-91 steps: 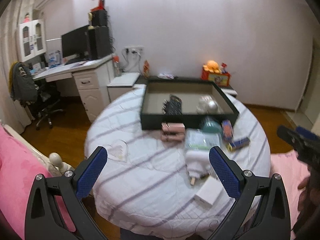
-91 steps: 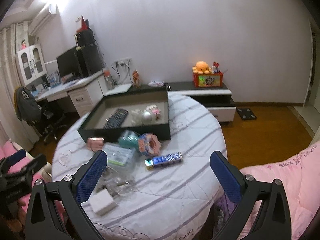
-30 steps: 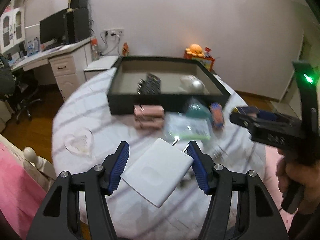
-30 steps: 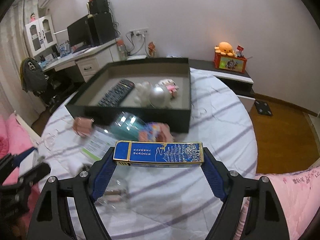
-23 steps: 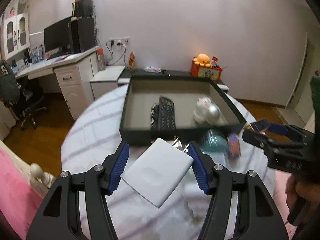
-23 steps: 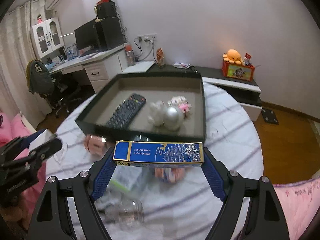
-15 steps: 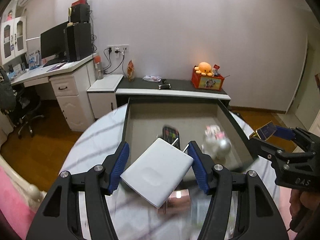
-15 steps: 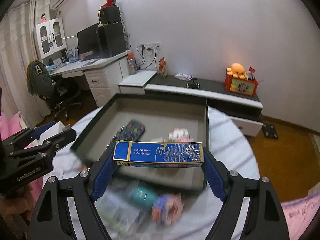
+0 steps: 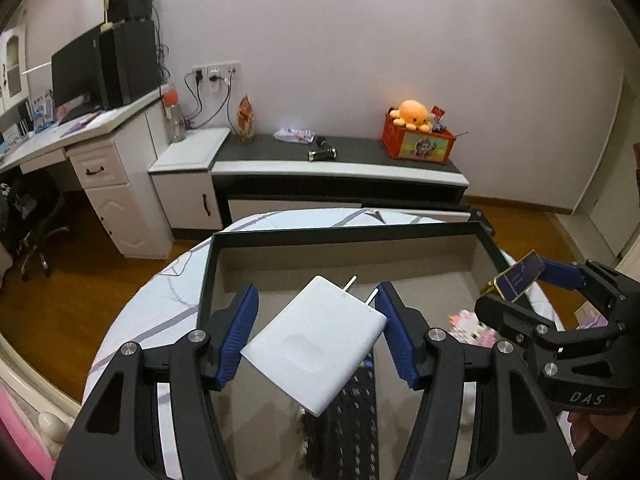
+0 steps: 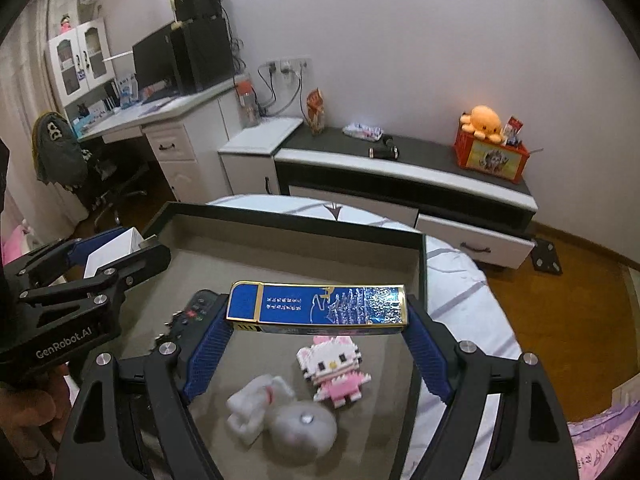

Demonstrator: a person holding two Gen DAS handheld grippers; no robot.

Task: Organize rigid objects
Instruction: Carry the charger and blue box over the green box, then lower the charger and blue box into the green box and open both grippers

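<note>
My left gripper (image 9: 316, 328) is shut on a white plug charger (image 9: 314, 342), held tilted above the dark tray (image 9: 344, 234) on the round table. My right gripper (image 10: 318, 320) is shut on a long blue box (image 10: 318, 309), held level over the same tray (image 10: 280, 218). In the tray lie a black remote (image 9: 354, 420), a pink-and-white brick cat figure (image 10: 334, 370) and a white plush with a grey ball (image 10: 280, 420). The right gripper with its blue box (image 9: 518, 276) shows at the right of the left wrist view. The left gripper with the charger (image 10: 116, 248) shows at the left of the right wrist view.
The table has a white striped cloth (image 10: 456, 272). Behind it stands a low black-and-white cabinet (image 9: 340, 176) with an orange toy box (image 9: 418, 140). A white desk with a monitor (image 9: 92, 132) and a chair are at the left. Wood floor surrounds the table.
Both grippers closed on their objects, lifted them off the table, and have moved forward over the tray. The loose items on the near cloth have dropped out of view.
</note>
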